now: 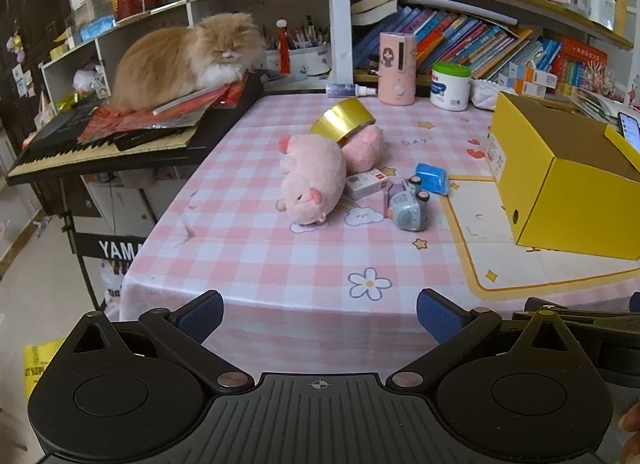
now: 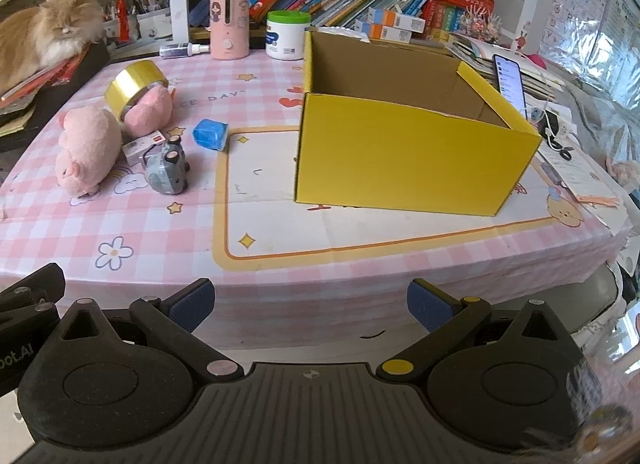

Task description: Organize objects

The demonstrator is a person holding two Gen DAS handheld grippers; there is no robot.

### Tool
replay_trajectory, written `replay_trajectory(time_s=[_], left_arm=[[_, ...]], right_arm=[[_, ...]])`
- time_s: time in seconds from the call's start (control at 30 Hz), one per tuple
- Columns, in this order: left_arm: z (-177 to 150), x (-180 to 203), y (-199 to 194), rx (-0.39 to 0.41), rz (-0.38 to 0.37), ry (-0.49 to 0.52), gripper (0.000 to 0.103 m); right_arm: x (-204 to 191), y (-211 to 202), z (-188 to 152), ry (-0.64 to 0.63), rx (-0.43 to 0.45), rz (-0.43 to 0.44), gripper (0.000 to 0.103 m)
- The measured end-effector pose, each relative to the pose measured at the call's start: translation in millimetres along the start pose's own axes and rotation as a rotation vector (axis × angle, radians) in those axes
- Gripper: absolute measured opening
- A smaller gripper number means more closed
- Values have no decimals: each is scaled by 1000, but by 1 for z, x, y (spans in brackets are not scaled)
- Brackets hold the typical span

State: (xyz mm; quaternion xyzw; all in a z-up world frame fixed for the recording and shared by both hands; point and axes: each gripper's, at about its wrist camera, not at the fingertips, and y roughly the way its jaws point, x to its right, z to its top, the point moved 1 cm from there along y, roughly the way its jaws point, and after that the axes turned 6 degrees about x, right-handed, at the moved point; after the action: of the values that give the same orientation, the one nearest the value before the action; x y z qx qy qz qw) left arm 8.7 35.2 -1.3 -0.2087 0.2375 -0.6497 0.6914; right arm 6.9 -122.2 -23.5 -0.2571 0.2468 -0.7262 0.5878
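Both grippers hang at the near edge of a table covered in a pink checked tablecloth (image 2: 168, 224), each with its 2 blue-padded fingers spread wide and nothing between them: the left gripper (image 1: 320, 314) faces the toy cluster, the right gripper (image 2: 311, 304) faces the yellow cardboard box (image 2: 412, 144). The box stands upright and open-topped on a cream mat with an orange border (image 2: 280, 224), and what shows of its brown inside is bare. At 10 o'clock from the right gripper lie the things to sort: a pink plush pig (image 2: 86, 148) on its side, a 2nd pink plush (image 2: 150, 110) just behind it with a roll of gold tape (image 2: 130, 86) leaning on top, a small white carton with a red mark (image 2: 142, 144) tucked between the plushes, a grey toy car (image 2: 168, 170) tipped up beside the carton, and a blue plastic piece (image 2: 210, 134) at 3 o'clock from the car, near the mat's corner. Along the far edge stand a small spray bottle (image 2: 184, 50), a pink cylindrical appliance (image 2: 228, 20) and a white tub with a green lid (image 2: 286, 36). An orange-and-white cat (image 1: 188, 60) lies on red papers atop a black keyboard (image 1: 132, 140) at 11 o'clock from the left gripper.
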Motion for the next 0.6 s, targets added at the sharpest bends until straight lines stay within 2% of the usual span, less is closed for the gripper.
replay_trajectory(time_s=[0.6], left_arm=[[2,-22,15,-14,23,-56,103]], right_arm=[[-23,16,9,-42,-5,134,103]])
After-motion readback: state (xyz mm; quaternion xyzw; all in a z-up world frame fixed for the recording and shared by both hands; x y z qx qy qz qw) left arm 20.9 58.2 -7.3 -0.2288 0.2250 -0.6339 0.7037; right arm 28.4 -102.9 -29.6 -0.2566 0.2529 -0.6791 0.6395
